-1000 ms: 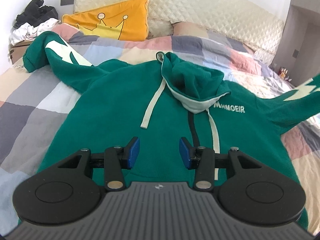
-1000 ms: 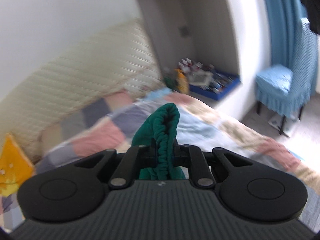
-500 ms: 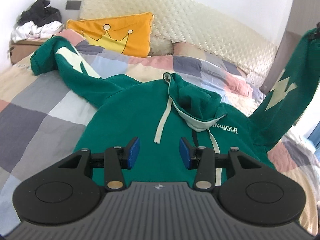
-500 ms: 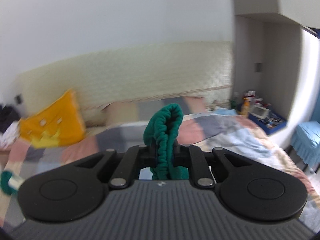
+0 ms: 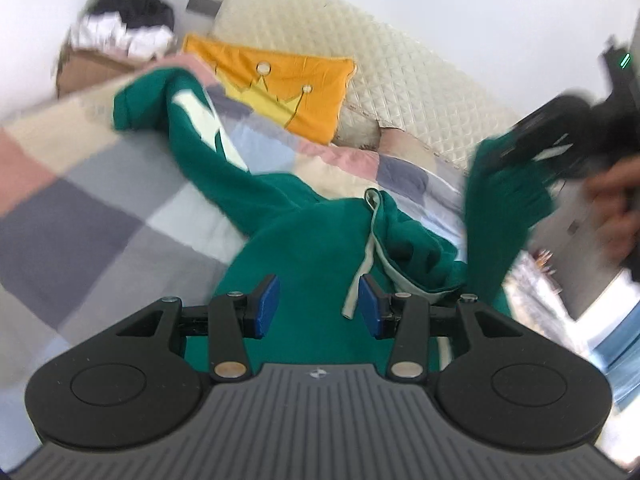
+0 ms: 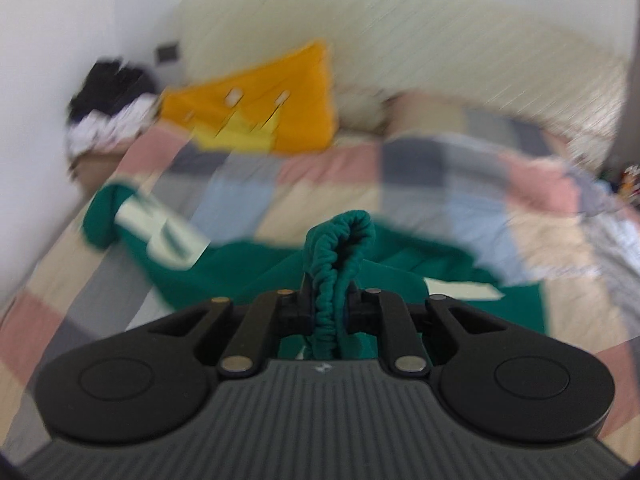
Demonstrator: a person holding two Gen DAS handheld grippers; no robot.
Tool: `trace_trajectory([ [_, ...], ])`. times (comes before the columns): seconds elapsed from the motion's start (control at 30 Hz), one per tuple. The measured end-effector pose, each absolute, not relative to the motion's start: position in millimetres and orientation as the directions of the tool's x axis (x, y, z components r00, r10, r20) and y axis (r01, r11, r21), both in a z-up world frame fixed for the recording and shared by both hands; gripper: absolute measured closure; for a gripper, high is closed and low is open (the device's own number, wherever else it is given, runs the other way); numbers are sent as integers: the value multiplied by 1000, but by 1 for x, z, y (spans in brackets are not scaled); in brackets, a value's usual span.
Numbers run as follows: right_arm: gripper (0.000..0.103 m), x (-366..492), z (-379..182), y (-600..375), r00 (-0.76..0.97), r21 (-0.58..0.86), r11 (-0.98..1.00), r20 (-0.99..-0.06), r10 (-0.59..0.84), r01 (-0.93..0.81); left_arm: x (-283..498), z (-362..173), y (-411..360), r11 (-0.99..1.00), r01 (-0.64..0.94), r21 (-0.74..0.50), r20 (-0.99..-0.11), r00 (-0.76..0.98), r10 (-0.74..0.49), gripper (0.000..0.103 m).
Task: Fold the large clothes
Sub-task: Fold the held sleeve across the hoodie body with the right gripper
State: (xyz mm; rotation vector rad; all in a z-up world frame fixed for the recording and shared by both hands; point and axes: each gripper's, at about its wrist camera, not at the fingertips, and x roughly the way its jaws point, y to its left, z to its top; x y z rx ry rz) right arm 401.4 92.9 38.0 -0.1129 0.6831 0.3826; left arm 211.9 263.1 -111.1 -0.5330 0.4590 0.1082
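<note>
Lying on the bed (image 5: 92, 184), the green hoodie (image 5: 304, 256) is spread front side up over the checked quilt, with its hood (image 5: 416, 240) crumpled near the middle and a pale drawstring (image 5: 362, 268) running down the chest. One sleeve (image 5: 192, 132) stretches toward the headboard side, and it carries a pale lightning mark. The other sleeve (image 5: 496, 216) is lifted from the bed and hangs in the air at the right of the left wrist view.

The left gripper (image 5: 319, 306) hovers above the chest of the hoodie. Its two fingers with blue pads (image 5: 266, 304) stand well apart, and nothing is between them. The end of the drawstring shows in the gap, but the pads are not touching it.

The right gripper (image 6: 328, 304) is closed tightly on the ribbed cuff (image 6: 340, 248) of the raised sleeve, and the cuff bulges up above the fingers. In the left wrist view this gripper (image 5: 560, 136) appears blurred at the upper right, with the person's hand (image 5: 616, 208) behind it.

An orange pillow (image 5: 280, 84) with a crown design leans against the quilted headboard (image 5: 400, 64). A pile of dark and white clothes (image 5: 128, 28) lies beside the bed, near the wall.
</note>
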Motion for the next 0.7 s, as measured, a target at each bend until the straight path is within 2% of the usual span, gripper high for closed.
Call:
trace_trajectory([
  [0.2,87,396,-47,145,574,95,896,-737,356,-433,217,-127,277,828,-240,-508,-471,882,-33,54],
  [0.33,83,402,-62,145,527,156,890,-757,387,-429,226,-134,281,830,-229,-509,-476,878,-50,54],
  [0.37,80,405,-61,143,509,190,883,-757,410,-430,229,-136,280,833,-233,-501,-481,876,-44,54],
  [0.4,72,406,-60,139,495,213,875,-756,429,-434,232,-138,281,832,-239,-501,-484,874,-41,54],
  [0.43,58,406,-58,137,483,233,868,-753,447,-439,235,-140,281,825,-237,-512,-486,873,-51,54],
  [0.5,39,400,-51,125,477,285,846,-725,498,-450,242,-143,281,813,-217,-541,-477,875,-84,54],
  [0.6,37,388,-42,103,481,353,812,-669,566,-464,245,-145,276,794,-163,-586,-430,893,-135,54],
  [0.7,37,379,-41,74,507,391,798,-622,596,-459,251,-146,266,815,-159,-558,-439,890,-127,54],
])
